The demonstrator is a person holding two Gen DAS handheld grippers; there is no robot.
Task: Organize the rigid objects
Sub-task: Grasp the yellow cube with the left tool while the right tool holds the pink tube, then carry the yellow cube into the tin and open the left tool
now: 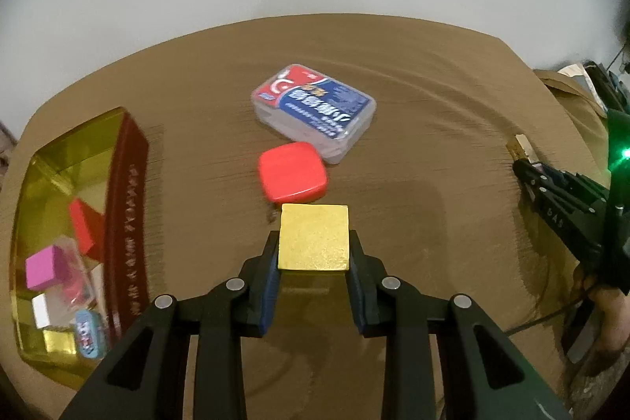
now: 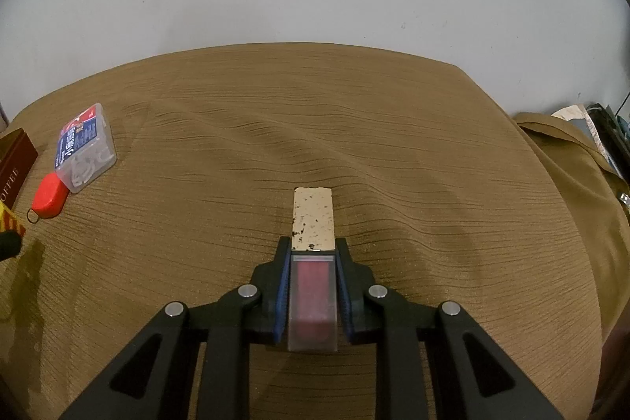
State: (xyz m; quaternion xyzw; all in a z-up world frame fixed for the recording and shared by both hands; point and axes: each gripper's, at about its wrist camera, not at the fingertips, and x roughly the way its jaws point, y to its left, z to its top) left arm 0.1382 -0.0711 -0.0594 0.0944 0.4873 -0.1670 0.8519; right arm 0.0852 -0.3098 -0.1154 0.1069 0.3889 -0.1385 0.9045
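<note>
Left tongs around gold block.

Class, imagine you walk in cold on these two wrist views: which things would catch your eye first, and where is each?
First, the gold block clamped between the fingers of the left gripper, above the brown cloth. Next, the glossy red case just beyond it, touching the clear box with the blue label, and the yellow-lined box of small items at far left. The right gripper grips a clear case with a speckled cream end.

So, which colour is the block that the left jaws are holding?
Gold, with a slightly grainy shine. The block shows best in the left wrist view.
</note>
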